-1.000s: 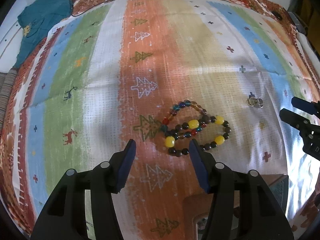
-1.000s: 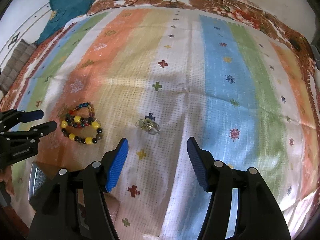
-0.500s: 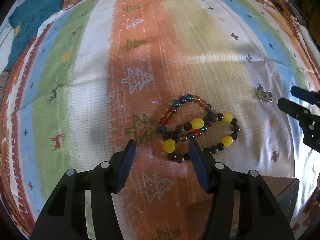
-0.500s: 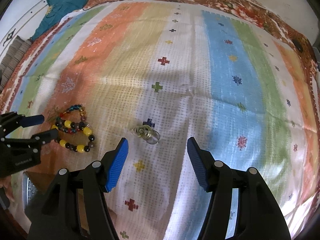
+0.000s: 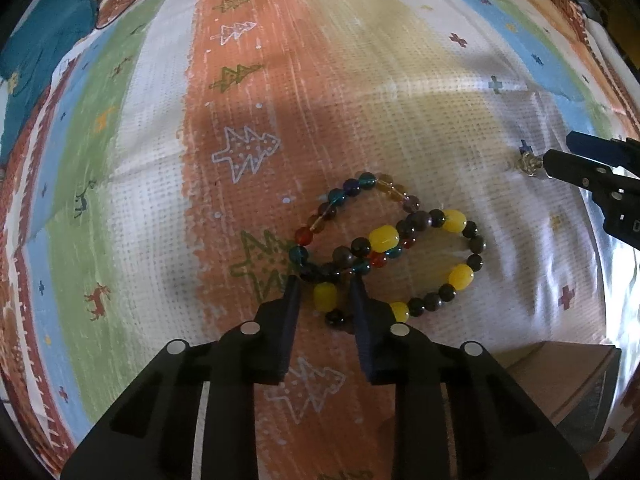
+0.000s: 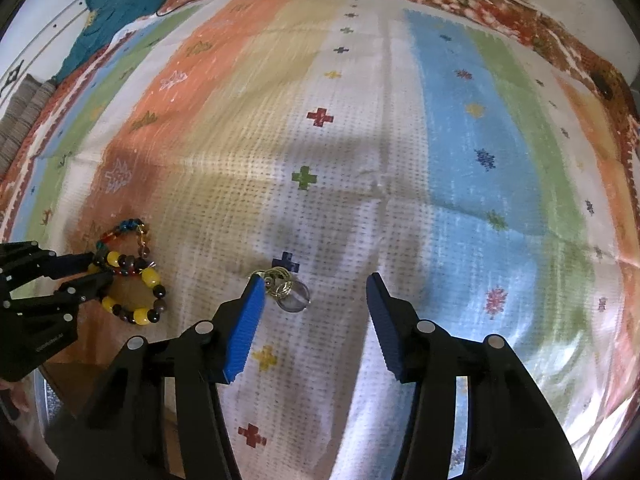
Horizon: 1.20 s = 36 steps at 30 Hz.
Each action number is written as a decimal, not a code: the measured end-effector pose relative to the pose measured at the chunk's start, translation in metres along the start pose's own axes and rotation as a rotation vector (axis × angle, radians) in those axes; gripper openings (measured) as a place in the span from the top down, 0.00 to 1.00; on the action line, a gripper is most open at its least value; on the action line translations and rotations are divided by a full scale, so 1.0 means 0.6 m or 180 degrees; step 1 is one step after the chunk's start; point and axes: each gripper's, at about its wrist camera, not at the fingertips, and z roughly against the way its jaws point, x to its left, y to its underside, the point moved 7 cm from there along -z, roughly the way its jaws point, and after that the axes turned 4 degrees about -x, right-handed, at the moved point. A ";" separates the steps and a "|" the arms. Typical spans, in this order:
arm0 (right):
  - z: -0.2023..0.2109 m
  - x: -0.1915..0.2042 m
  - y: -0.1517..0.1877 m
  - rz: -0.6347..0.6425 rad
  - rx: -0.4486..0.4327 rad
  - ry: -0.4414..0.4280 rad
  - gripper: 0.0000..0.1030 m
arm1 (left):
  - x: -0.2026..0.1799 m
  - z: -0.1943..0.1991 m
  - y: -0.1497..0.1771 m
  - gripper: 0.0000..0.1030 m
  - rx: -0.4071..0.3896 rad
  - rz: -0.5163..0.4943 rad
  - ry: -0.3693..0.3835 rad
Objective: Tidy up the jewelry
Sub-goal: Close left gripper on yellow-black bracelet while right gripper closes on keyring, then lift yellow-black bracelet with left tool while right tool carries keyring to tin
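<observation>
Bracelets (image 5: pixel 384 256): two beaded loops, overlapping, lying on the striped cloth (image 5: pixel 360 92) at the edge of its orange band.
Left gripper (image 5: pixel 325 280): down on the cloth at the bracelets' near end, fingers narrow, a yellow bead (image 5: pixel 325 297) sitting between them; whether they grip it or only bracket it, I cannot tell.
Right gripper (image 6: pixel 316 284): fingers wide, holding nothing, hovering well to the right of the bracelets.
Rings (image 6: pixel 286 290): a small metal cluster right of the bracelets, just beside the right gripper's left finger (image 6: pixel 244 328).
Box (image 5: pixel 560 372): a brown corner near the bracelets, on the viewer's side; probably the place they go.
Risk: the two loops are tangled, so lifting one may drag the other; round beads can slip from a narrow pinch; the right gripper sits off-centre, so closing may push the rings aside.
Change: half a second ago the left fingers stood wide and short of the beads; now they have moved in and narrowed. The right gripper has dropped closer to the rings.
</observation>
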 end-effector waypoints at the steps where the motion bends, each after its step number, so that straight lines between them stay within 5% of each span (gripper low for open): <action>1: -0.003 0.003 0.001 0.0016 0.0014 -0.0016 0.51 | 0.000 0.000 -0.001 0.84 -0.0005 0.0000 -0.0012; 16: -0.019 0.017 0.003 0.0074 0.0100 -0.0131 0.81 | 0.012 -0.006 -0.004 0.88 -0.0016 0.0034 -0.0017; 36: 0.014 0.018 0.004 0.0095 -0.0035 -0.0136 0.81 | 0.011 0.018 0.001 0.89 -0.0053 0.0015 -0.0070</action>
